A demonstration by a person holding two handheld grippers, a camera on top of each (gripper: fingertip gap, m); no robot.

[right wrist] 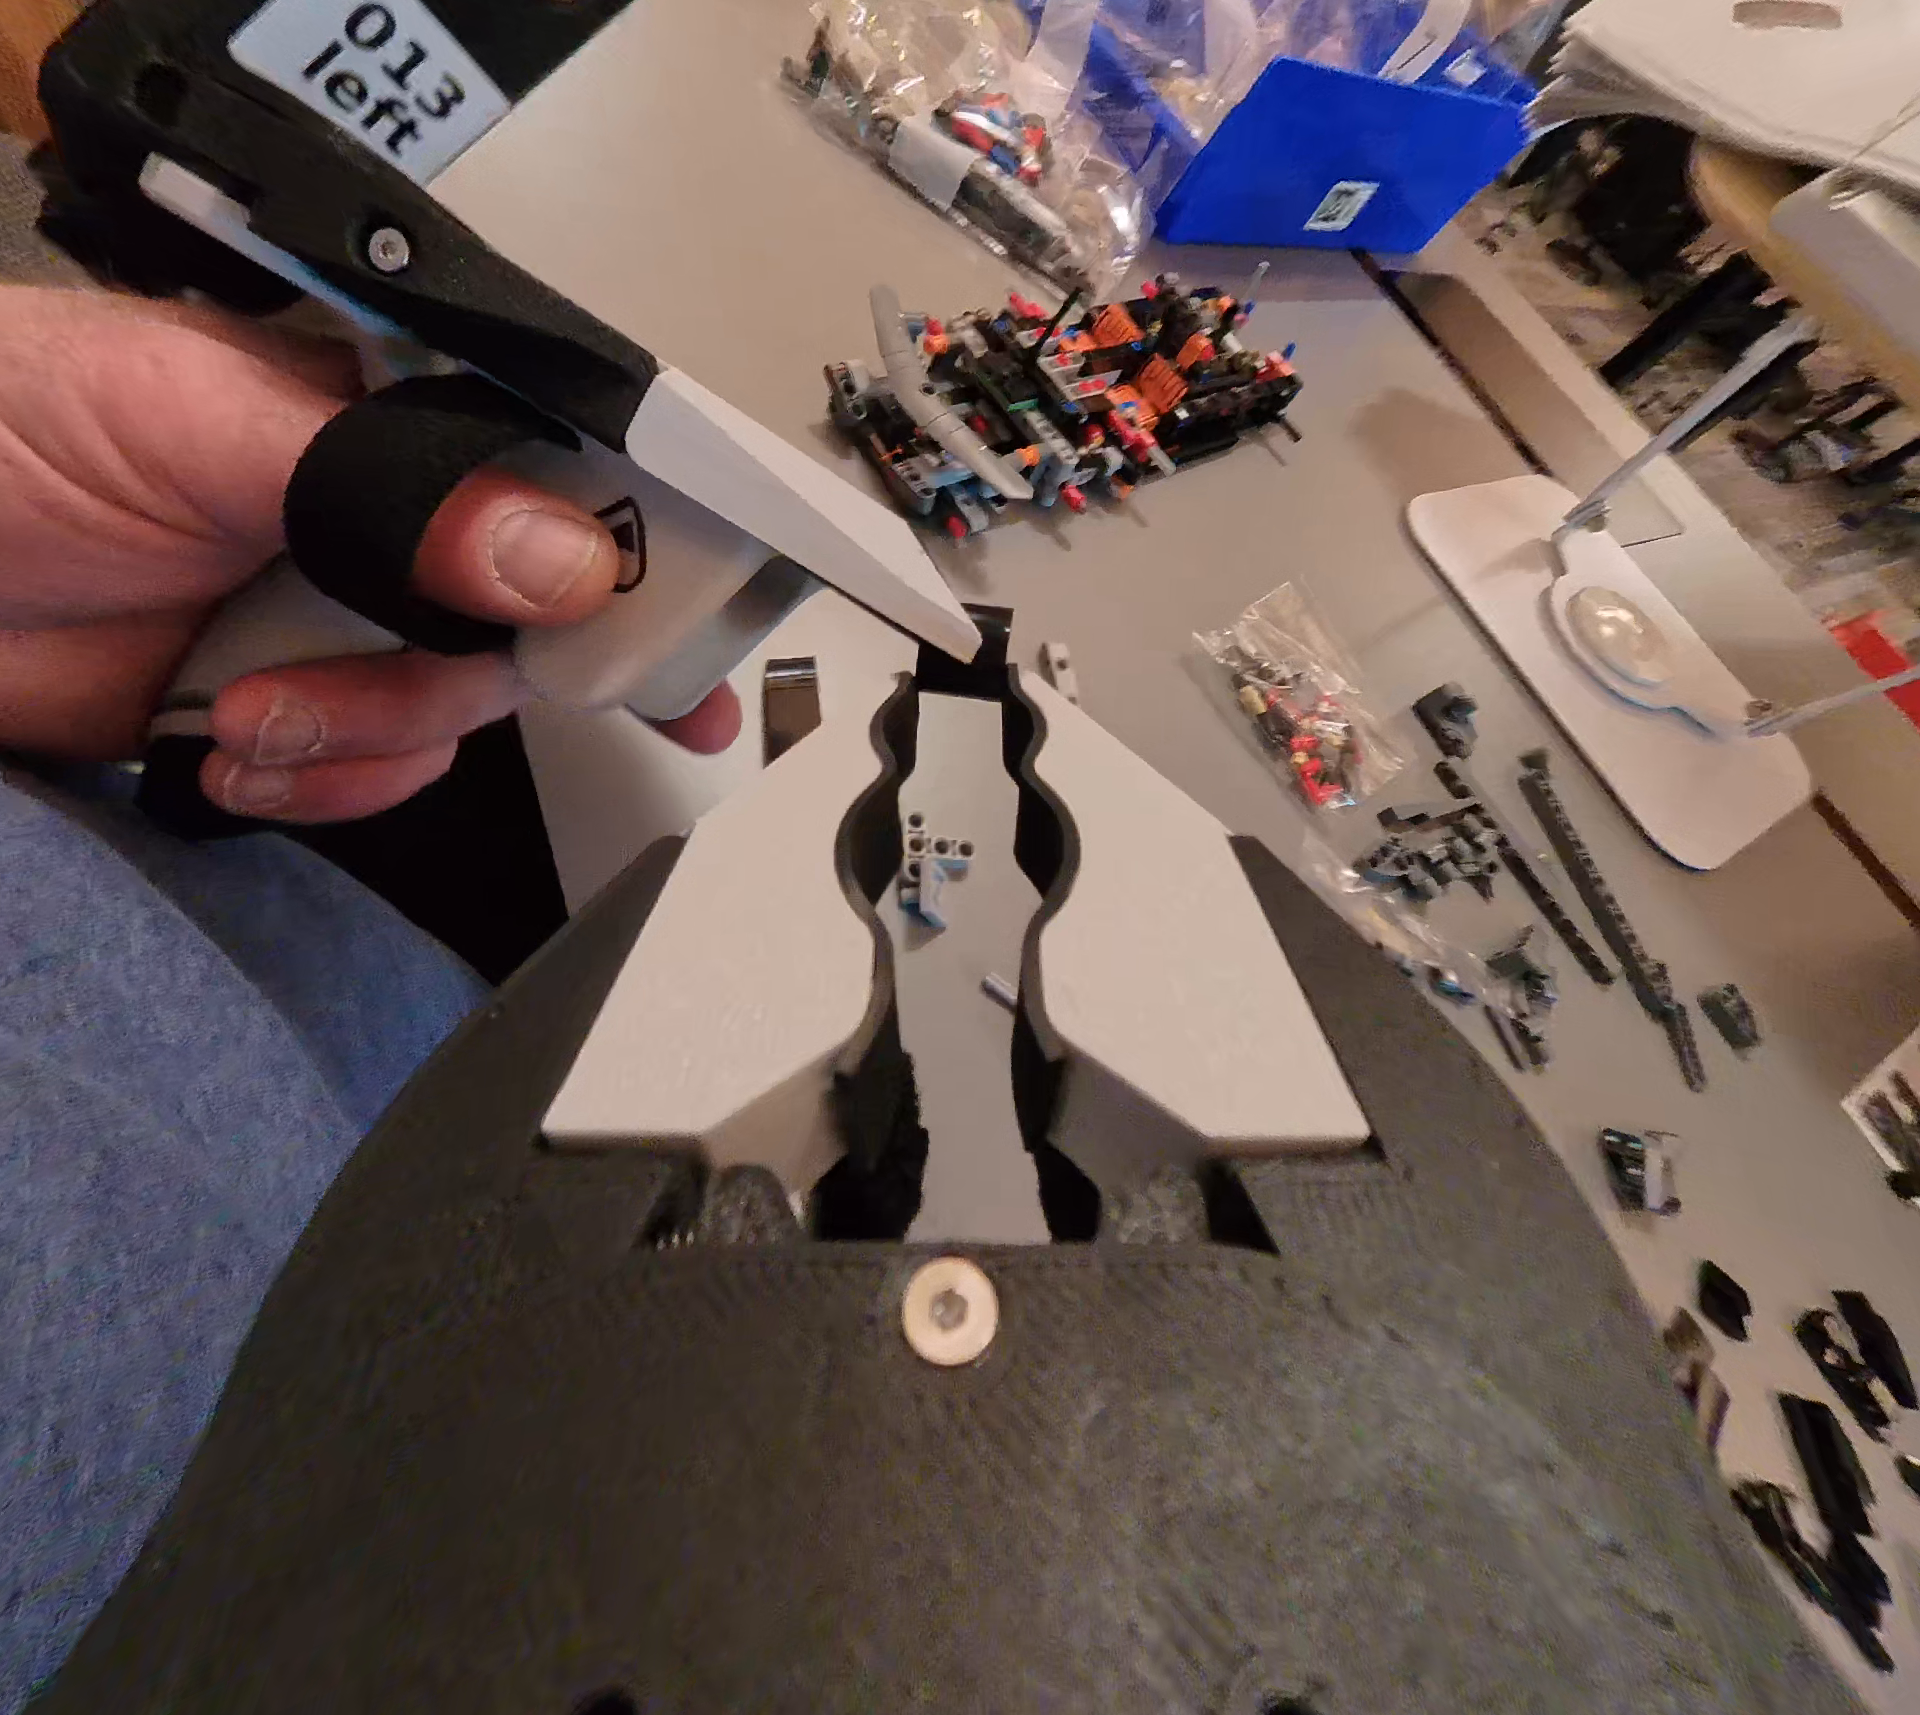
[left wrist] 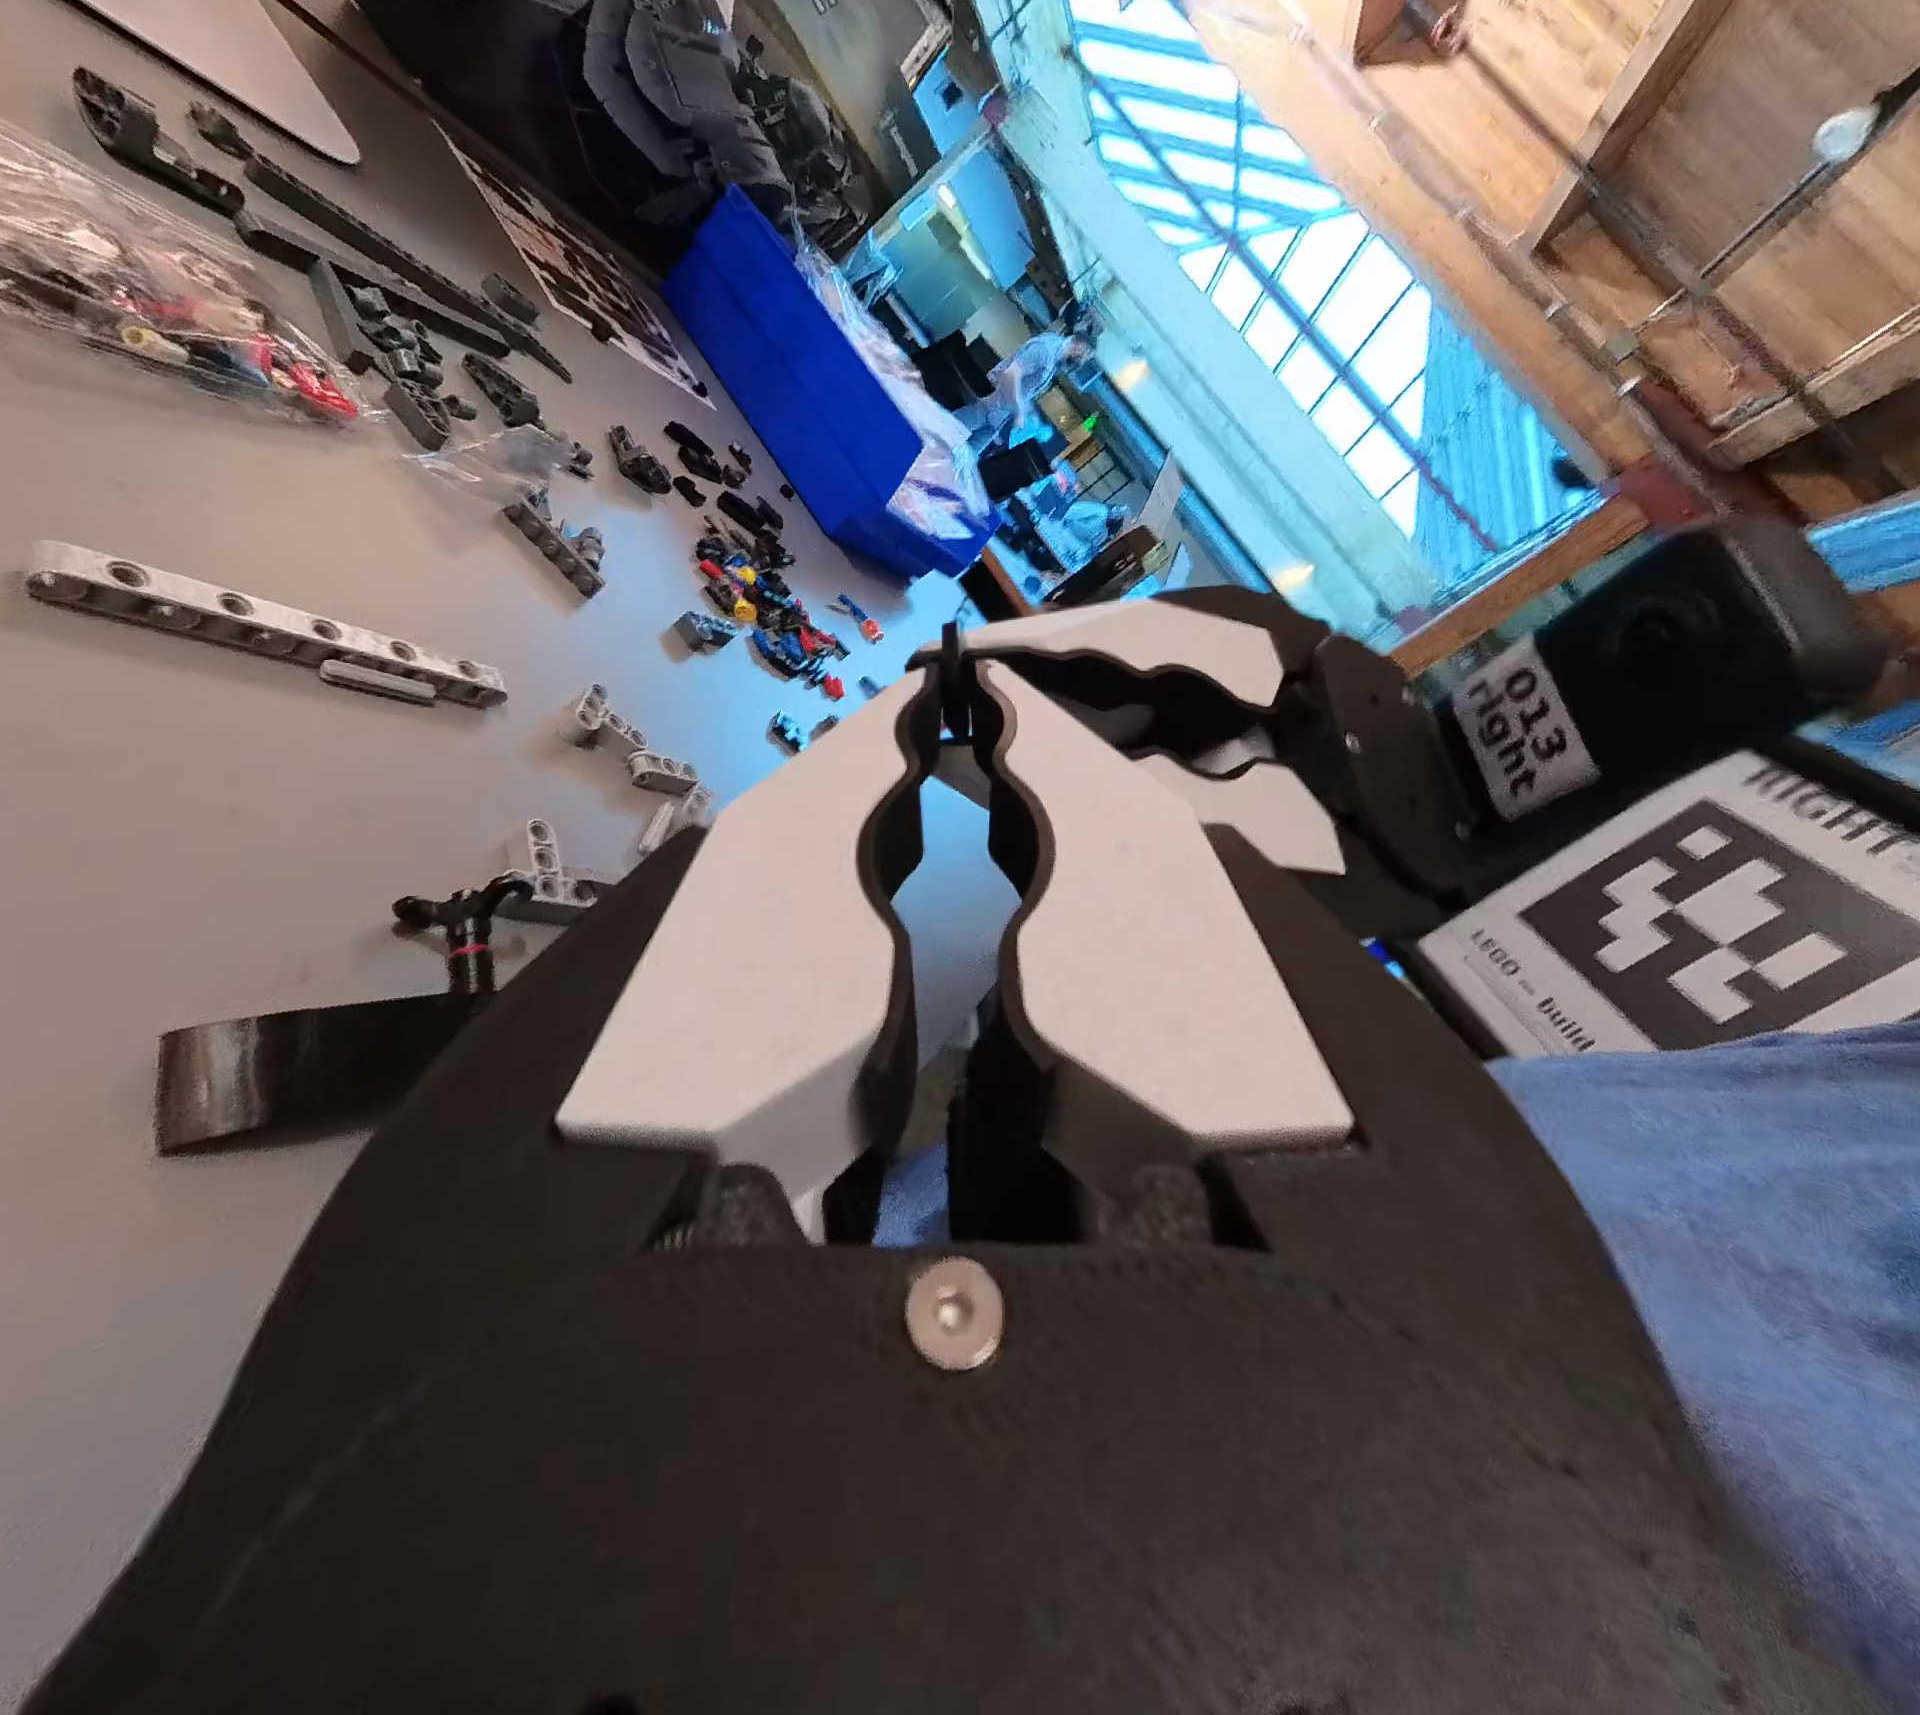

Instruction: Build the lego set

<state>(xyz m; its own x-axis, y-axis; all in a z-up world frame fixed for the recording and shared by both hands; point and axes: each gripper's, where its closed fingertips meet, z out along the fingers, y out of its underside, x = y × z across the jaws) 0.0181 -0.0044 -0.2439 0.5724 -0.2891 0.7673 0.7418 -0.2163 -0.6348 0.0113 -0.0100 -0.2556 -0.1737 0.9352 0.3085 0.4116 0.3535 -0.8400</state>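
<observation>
My left gripper is shut on a small black piece, held in the air above the grey table. My right gripper is shut on the same small black piece, gripping it across its width. The two grippers meet tip to tip. The left gripper comes in from the upper left, held by a person's hand. The right gripper comes in from the right. I cannot tell whether the black piece is one part or two joined. The part-built model, black with orange and red parts, sits on the table beyond.
Loose dark beams and several small parts lie scattered on the table. A long light grey beam, bags of parts, a blue bin and a white lamp base are also there. Less than 4 cm separates the two grippers' tips. Left tips and right tips are each some 20 cm from the part-built model.
</observation>
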